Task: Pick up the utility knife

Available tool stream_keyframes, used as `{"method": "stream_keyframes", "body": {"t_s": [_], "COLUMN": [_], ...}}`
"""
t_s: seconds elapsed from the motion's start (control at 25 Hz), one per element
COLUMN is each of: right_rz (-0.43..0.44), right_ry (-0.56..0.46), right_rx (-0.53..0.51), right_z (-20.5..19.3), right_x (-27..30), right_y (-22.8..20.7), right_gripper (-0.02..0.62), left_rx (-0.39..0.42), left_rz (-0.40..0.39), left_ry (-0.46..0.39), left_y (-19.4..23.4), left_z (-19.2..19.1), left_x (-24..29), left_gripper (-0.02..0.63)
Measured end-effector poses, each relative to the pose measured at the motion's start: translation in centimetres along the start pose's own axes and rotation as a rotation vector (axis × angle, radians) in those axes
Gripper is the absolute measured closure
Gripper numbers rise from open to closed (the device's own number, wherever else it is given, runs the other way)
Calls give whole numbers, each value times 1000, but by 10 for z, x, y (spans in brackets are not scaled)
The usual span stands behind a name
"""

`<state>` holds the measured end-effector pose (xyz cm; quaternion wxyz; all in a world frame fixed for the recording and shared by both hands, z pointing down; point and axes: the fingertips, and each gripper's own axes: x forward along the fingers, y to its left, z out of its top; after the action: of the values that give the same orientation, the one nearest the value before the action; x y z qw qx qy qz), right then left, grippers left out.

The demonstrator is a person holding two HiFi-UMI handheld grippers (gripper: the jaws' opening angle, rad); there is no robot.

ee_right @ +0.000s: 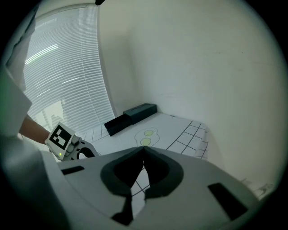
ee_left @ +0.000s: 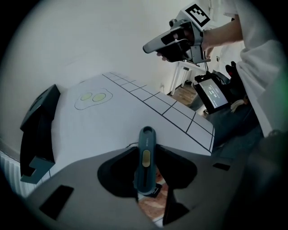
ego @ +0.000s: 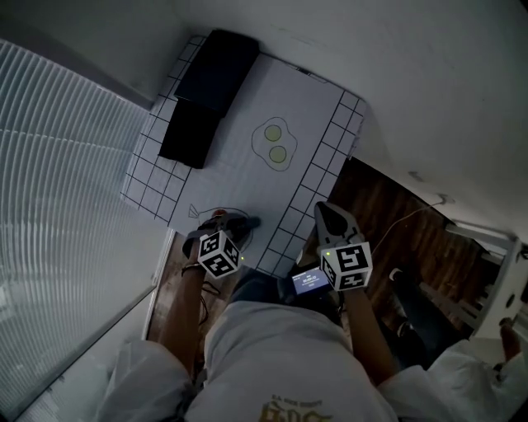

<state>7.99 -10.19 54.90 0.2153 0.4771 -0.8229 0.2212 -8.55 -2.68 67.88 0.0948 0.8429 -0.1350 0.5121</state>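
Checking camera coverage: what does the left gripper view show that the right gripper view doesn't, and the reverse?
Left gripper view only: the utility knife between the jaws of the left claw, a lit screen, the marker cube on the right claw. Right gripper view only: window blinds, the left claw's marker cube. Both: the white gridded mat, its egg drawing, the black boxes.

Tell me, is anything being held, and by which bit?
The left gripper clamps the utility knife in its jaws around its middle, by the yellow slider. The right gripper holds nothing.
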Motion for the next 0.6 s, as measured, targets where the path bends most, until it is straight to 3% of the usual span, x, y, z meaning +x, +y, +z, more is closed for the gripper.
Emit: {"method": "stream_keyframes", "body": {"t_s": [0.28,0.6], "right_rz": [0,-24], "right_ry": [-14,-58], "right_rx": [-8,-12], "right_z": [9,22], "right_x": [-6,-20], "right_y": [1,-5], "right_gripper": [589,589], "left_rx": [-94,-192], "left_rz": [30,186], "left_ry": [-50,-295], "left_y": [8,37], "left_z": [8,67], "left_x": [-8,-59], "left_gripper": [472,472]}}
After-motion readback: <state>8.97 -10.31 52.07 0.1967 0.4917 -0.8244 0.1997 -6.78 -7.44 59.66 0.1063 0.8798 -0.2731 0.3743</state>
